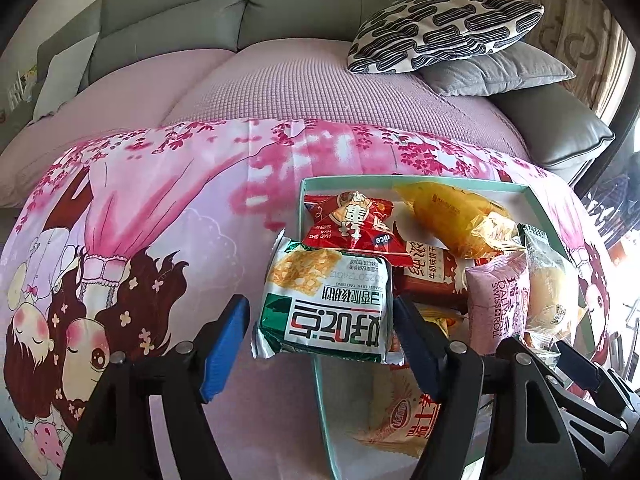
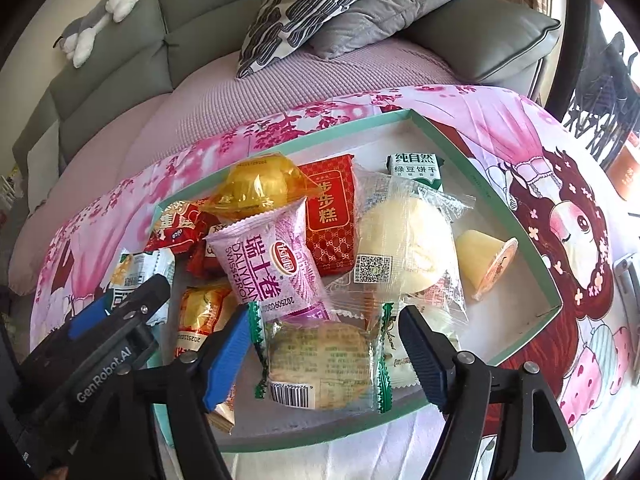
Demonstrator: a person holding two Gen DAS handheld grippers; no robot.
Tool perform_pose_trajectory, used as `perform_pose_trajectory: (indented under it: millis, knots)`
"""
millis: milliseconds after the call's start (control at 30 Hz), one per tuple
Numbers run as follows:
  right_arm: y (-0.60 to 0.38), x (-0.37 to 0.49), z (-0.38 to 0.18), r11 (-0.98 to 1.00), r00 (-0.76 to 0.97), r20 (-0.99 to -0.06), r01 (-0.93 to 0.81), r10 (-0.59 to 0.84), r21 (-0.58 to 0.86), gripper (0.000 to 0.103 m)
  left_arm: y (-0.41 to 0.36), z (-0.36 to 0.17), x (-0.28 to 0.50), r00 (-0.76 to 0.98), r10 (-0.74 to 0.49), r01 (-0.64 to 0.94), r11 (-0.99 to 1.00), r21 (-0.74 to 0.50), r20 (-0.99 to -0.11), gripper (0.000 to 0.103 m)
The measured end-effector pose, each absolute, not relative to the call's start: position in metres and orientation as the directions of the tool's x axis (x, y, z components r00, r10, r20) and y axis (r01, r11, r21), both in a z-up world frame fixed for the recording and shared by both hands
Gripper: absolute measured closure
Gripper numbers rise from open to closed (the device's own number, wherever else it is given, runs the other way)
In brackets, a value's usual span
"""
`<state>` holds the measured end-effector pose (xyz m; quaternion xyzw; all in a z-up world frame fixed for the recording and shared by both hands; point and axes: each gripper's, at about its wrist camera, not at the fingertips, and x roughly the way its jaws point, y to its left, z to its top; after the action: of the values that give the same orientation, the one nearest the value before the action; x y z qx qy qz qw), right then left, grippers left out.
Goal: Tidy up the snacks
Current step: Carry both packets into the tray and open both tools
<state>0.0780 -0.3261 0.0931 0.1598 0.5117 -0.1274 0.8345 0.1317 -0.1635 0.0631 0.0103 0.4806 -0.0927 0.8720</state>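
Observation:
A shallow mint-green box (image 1: 316, 384) (image 2: 496, 184) on the pink cartoon tablecloth holds several snack packets. A green-and-white cracker packet (image 1: 326, 308) lies over the box's left rim, between the spread blue pads of my left gripper (image 1: 320, 344); the pads stand just clear of it. My right gripper (image 2: 324, 354) is open around a clear, green-edged biscuit packet (image 2: 324, 360) resting in the box. Behind it lie a purple Swiss roll packet (image 2: 272, 268), a red packet (image 2: 330, 216), a yellow cake (image 2: 256, 184), a white bun (image 2: 404, 244) and a jelly cup (image 2: 486, 264).
The pink tablecloth (image 1: 160, 240) stretches bare to the left of the box. Behind the table is a grey sofa (image 1: 280, 12) with a pink cover, a patterned cushion (image 1: 444, 28) and a plush toy (image 2: 100, 12). A phone (image 2: 628, 272) lies at the table's right edge.

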Motion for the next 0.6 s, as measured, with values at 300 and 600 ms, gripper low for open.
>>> perform_pose_trajectory:
  millis: [300,600]
  knots:
    - [-0.325,0.067,0.098,0.916,0.454,-0.888,0.382,-0.067,0.126,0.006,-0.141,0.071,0.114,0.543,-0.157,0.122,0.987,-0.107,-0.825,0.013]
    - [-0.317,0.061,0.103,0.927,0.461,-0.884,0.359,-0.077,0.107,0.000,-0.123,0.079,0.101,0.559,-0.102,0.082,0.994,-0.068,-0.823,0.011]
